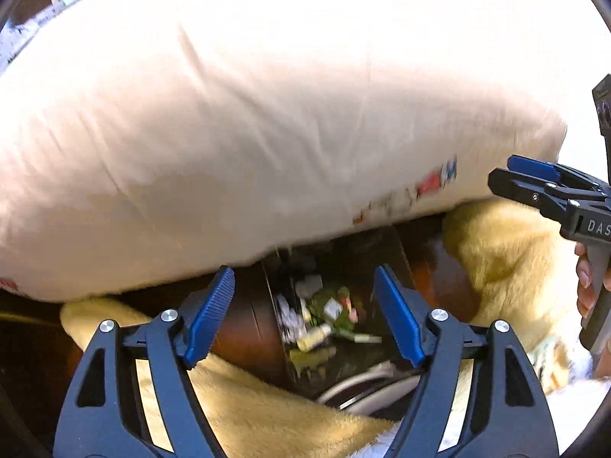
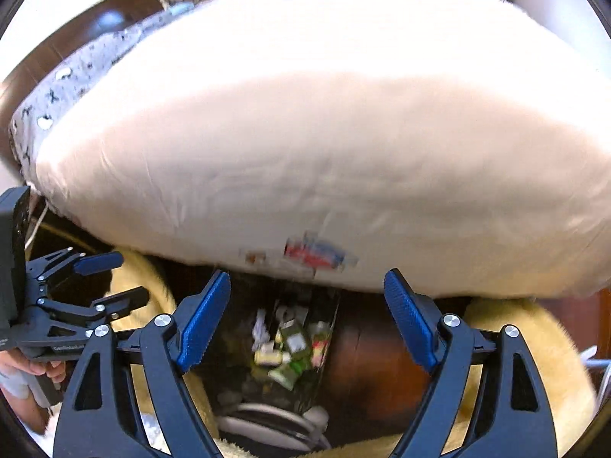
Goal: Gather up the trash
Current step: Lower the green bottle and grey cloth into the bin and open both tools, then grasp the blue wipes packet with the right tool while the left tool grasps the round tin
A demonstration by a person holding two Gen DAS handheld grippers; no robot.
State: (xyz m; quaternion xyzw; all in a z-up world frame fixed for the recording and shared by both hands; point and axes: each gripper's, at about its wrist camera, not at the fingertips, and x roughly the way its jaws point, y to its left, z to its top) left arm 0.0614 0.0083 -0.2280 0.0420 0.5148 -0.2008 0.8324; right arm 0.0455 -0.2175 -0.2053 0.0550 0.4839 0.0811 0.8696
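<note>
Left gripper [image 1: 305, 313]: spread wide, nothing between the blue pads, aimed down at the bin; also seen from the side at the left edge of the right wrist view, parted there too.

Right gripper [image 2: 307, 322]: likewise gaping and empty, pointed at the same opening; in the left wrist view, poking in from the right edge, fingers apart, held by a hand [image 1: 590, 286].

Trash [image 2: 290, 347]: small wrappers and packets, green, white and yellowish, heaped inside a dark bin [image 1: 397, 244] wedged between a brown wooden surface [image 2: 366, 358] and yellow plush fabric [image 1: 492, 252]. Individual pieces too blurred to name.

Pillow [image 1: 267, 122]: large, cream, with a red-and-blue printed label near its lower edge, bulging over the bin's far rim and shading part of the opening.

Below the bin: a white rounded object [image 2: 267, 416], partly hidden, unidentified.

Stage, as judged: both tools free, litter already in the bin, so likely between drops or searching for the next piece.

Doing it well: likely best to back away from the bin without brushing the pillow's overhang, keep the fingers parted until over the next scrap, then pinch soft wrappers at the middle to avoid a slip.

Risk: plush snagging on the ribbed pads; the pillow sagging over the mouth.
</note>
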